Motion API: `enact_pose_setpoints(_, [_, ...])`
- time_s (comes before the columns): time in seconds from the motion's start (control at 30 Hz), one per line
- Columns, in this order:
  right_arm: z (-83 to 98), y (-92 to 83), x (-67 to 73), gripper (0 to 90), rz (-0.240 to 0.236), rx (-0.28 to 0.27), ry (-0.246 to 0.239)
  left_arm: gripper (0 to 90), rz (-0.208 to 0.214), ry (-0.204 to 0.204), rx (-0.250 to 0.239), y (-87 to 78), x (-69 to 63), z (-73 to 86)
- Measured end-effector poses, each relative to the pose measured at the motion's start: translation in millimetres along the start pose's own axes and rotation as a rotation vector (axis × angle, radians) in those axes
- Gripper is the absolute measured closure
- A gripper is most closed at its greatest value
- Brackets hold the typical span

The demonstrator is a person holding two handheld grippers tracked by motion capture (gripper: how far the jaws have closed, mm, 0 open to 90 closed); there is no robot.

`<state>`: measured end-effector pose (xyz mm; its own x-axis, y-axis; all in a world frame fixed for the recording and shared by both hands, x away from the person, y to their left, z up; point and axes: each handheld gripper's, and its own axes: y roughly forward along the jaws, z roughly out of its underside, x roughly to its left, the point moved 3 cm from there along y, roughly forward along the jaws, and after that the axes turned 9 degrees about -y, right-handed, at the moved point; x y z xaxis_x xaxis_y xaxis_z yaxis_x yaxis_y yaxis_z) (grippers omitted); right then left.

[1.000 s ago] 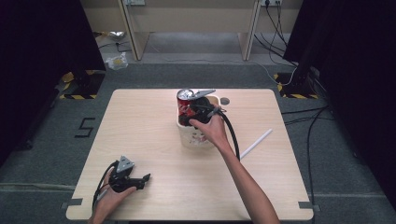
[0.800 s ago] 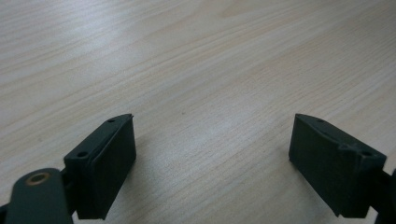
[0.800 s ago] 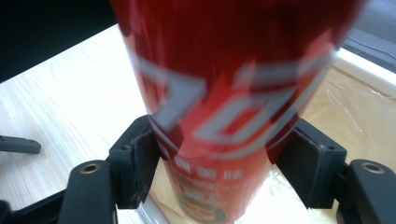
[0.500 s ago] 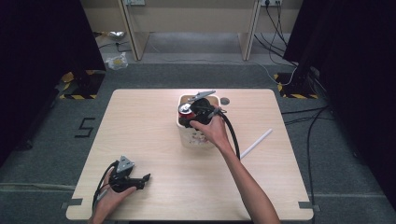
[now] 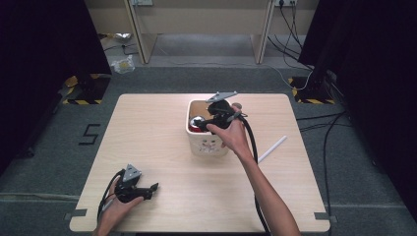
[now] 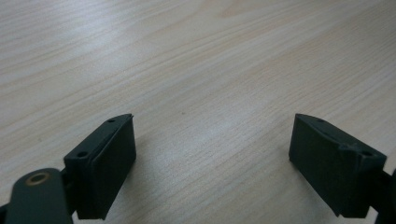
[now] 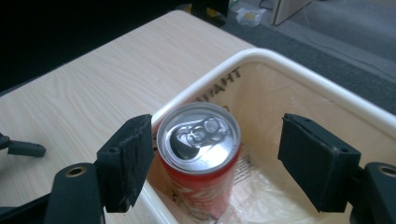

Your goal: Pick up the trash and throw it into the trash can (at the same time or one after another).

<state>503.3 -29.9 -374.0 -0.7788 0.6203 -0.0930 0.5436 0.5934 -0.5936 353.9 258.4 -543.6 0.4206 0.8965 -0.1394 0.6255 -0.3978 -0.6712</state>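
Can (image 7: 198, 158), a red cylinder with a silver pull-tab top, stands upright inside the cream bin (image 5: 206, 145), against its wall at nine o'clock. That glossy, rounded-rim bin sits just past the middle of the pale wood-grain table (image 5: 147, 142); a white stick (image 5: 272, 149) lies at its four o'clock. Right gripper (image 7: 215, 158) hangs above the bin, jaws having just been opening, apart and off the can. Left gripper (image 5: 140, 189) rests at seven o'clock, jaws spread over bare wood.
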Motion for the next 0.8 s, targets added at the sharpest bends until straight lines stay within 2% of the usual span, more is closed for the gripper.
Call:
enact_pose_setpoints(0.03, [0.0,0.0,0.0,26.4,0.000,0.000,0.000,13.9,0.000,0.000,0.000,0.0,0.0,0.0])
enact_pose_setpoints(0.07, [0.6,-6.9,-3.4,26.2,0.020,-0.006,0.003,13.8,0.000,0.001,0.000,0.1,-0.1,0.0])
enact_pose_setpoints(0.27, [1.9,-23.6,-10.3,26.2,0.041,-0.036,0.017,13.8,0.000,0.001,0.000,0.1,-0.1,0.0])
enact_pose_setpoints(0.37, [2.7,-34.2,-13.5,26.2,0.034,-0.057,0.027,13.9,0.000,0.001,0.000,0.1,-0.1,0.0])
enact_pose_setpoints(0.53, [5.5,-48.8,-20.1,26.2,0.064,-0.071,0.032,13.8,0.000,0.002,0.001,0.1,-0.1,0.0])
enact_pose_setpoints(0.63, [12.9,-61.8,-28.8,26.2,0.085,-0.075,0.048,13.8,0.000,0.002,0.001,0.1,-0.1,0.0])
enact_pose_setpoints(0.73, [22.3,-69.7,-33.6,26.3,0.077,-0.078,0.064,13.8,0.000,0.002,0.000,0.2,-0.1,0.0])
enact_pose_setpoints(0.8, [27.8,-75.1,-37.0,26.3,0.096,-0.081,0.073,13.8,-0.001,0.002,-0.001,0.2,-0.1,0.1])
